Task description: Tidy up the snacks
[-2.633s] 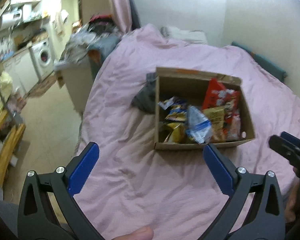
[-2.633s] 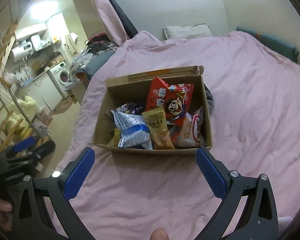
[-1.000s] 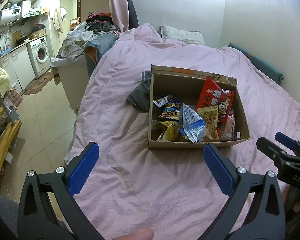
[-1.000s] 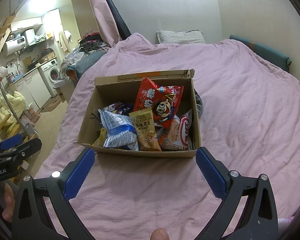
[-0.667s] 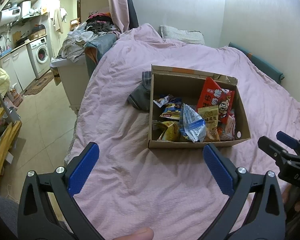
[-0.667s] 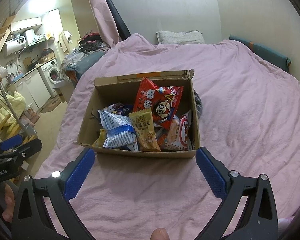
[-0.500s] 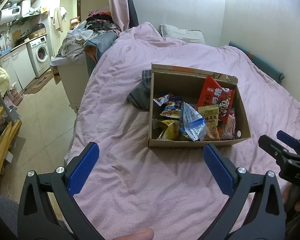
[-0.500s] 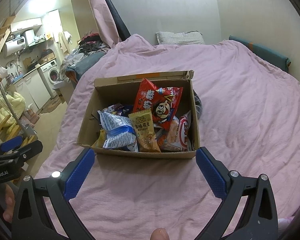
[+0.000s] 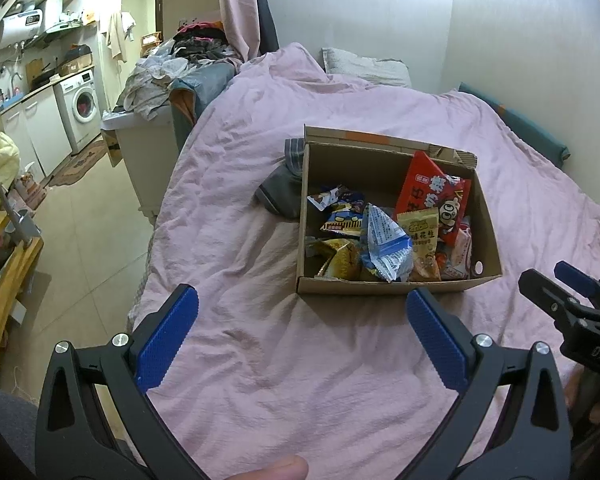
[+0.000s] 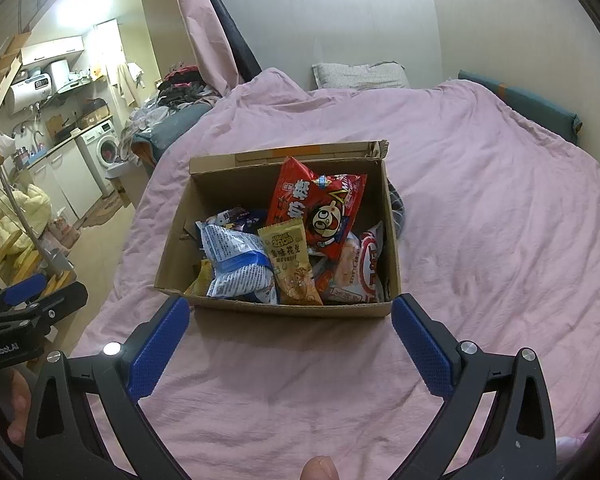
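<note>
Cardboard box (image 10: 276, 310) of loose snack packets on pink bed (image 10: 480, 220); left tool (image 9: 300, 320) and right tool (image 10: 290, 326) both spread wide, empty, short of it; risk: box tipping or sliding on soft bedding, crushed packets.

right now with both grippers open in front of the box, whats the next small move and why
Probably ease the right gripper forward over the near wall of the brown cardboard box toward the upright yellow peanut packet. Both the right and the left gripper are open and empty, short of the box, and that packet stands on top at the near side.
</note>
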